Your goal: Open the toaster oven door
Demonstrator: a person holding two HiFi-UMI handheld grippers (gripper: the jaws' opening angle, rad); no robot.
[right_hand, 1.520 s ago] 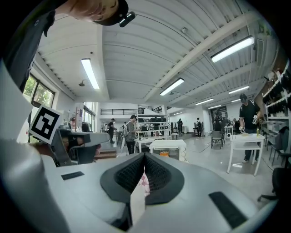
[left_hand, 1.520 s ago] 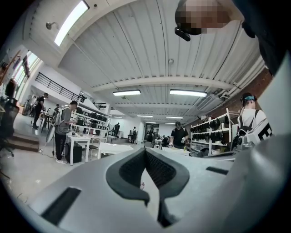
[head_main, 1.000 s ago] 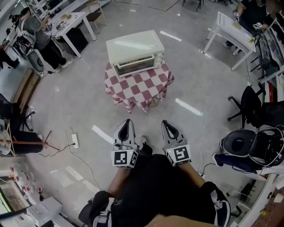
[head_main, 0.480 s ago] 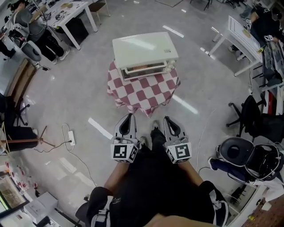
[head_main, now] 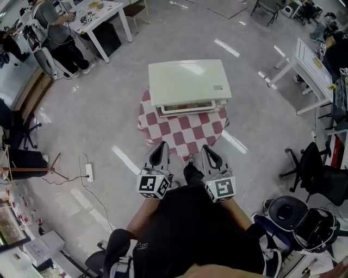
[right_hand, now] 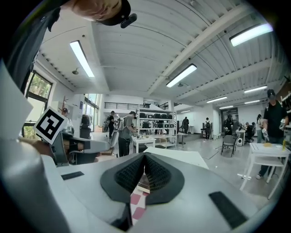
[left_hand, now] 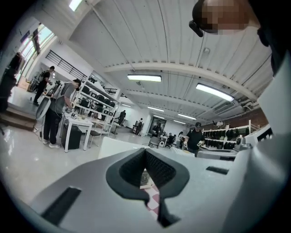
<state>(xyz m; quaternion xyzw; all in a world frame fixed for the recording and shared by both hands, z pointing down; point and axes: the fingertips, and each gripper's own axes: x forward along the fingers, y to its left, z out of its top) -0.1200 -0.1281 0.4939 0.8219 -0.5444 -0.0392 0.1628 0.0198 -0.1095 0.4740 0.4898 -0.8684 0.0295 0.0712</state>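
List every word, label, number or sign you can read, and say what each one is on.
No text is readable in any view.
Small label on top of the toaster oven: too small to read.
Square markers on the left gripper and right gripper: black-and-white patterns, no letters or digits.

open lab hall: work desks, equipment shelves.
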